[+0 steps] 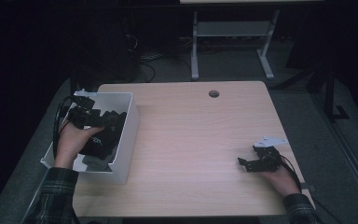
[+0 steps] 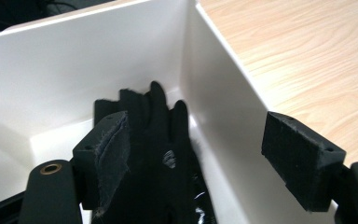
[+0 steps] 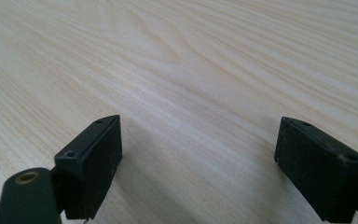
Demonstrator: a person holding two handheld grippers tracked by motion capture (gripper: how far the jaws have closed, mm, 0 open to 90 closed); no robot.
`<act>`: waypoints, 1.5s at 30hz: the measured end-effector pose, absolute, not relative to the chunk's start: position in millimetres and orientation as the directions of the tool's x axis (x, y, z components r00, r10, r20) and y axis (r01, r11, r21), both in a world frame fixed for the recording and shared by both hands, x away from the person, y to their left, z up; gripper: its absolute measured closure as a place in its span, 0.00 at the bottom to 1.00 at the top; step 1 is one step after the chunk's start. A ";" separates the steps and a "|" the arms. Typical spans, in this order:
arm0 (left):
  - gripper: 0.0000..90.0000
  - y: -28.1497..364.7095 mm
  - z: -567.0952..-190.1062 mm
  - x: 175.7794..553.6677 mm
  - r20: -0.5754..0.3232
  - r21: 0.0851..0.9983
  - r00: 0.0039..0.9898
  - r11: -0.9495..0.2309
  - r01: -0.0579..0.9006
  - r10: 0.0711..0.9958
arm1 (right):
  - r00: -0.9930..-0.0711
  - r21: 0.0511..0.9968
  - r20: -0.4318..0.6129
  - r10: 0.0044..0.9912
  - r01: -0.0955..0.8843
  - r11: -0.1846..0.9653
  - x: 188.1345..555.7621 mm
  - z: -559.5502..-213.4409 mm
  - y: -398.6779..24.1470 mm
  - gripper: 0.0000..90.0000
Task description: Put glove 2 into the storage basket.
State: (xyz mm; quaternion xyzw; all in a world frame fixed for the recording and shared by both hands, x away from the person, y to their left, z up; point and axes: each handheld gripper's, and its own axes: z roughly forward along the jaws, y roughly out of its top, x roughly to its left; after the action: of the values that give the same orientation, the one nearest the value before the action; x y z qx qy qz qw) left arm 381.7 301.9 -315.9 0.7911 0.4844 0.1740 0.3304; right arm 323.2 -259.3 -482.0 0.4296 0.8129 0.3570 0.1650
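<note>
A white bin [image 1: 129, 133] stands at the table's left edge with black gloves [image 1: 100, 142] lying inside it. My left gripper [image 1: 115, 118] hovers over the bin, held by a hand in a plaid sleeve. In the left gripper view its jaws [image 2: 198, 135] stand wide open above a black glove [image 2: 158, 154] that rests on the bin floor against the white wall [image 2: 74, 70]; the pads do not press on it. My right gripper [image 1: 241, 162] rests low over the bare wood at the table's right front, open with nothing between its jaws [image 3: 200, 140].
The light wooden table [image 1: 200, 130] has a round cable hole [image 1: 213, 94] near its far edge. Behind it stands a white desk frame [image 1: 195, 46] on a dark floor with cables.
</note>
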 end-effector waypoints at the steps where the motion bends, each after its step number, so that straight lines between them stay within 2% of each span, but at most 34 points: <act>1: 0.26 299.9 -314.8 381.4 -0.041 0.694 0.477 -0.318 0.646 0.878 | -0.576 0.722 0.038 0.816 0.581 0.376 323.2 -482.0 -259.3 0.16; 24: 0.26 223.6 -295.8 374.2 -0.058 0.747 0.626 -0.382 0.544 0.778 | -0.576 0.722 0.039 0.816 0.581 0.375 323.2 -482.0 -259.2 0.16; 45: 0.23 145.8 -330.8 360.9 -0.063 0.755 0.746 -0.457 0.470 0.663 | -0.578 0.722 0.041 0.815 0.581 0.376 323.1 -482.0 -258.9 0.16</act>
State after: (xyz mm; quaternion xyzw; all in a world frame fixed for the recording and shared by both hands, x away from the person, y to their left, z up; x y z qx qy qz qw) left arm 360.9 145.8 -330.8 0.8449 0.3354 0.1211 0.3988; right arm 323.1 -258.9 -482.0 0.4292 0.8132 0.3574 0.1637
